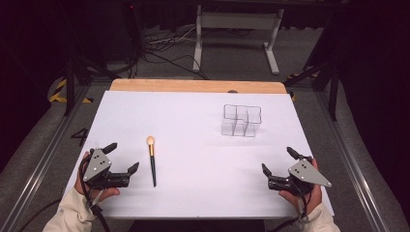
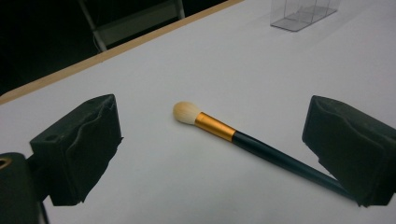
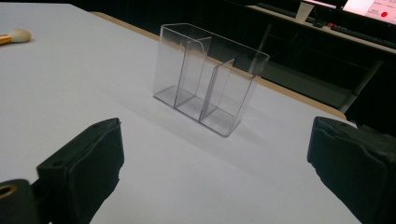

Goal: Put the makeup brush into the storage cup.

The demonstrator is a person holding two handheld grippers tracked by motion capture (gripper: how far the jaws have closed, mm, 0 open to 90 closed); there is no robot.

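A makeup brush point(image 1: 152, 159) with a pale tuft, gold ferrule and dark handle lies flat on the white table point(image 1: 193, 145), tuft pointing away from me. In the left gripper view the brush point(image 2: 224, 130) lies ahead, between the wide-apart jaws. My left gripper point(image 1: 122, 157) rests open just left of the brush, holding nothing. A clear plastic organiser point(image 1: 241, 120) with three compartments stands at the back right; in the right gripper view the organiser point(image 3: 208, 77) is upright and empty. Near the front right edge my right gripper point(image 1: 278, 161) is open and empty.
The table's wooden far edge point(image 1: 196, 86) runs along the back. Beyond it a white stand point(image 1: 237, 29) and cables lie on the dark floor. Metal rails point(image 1: 43, 154) flank the table on both sides.
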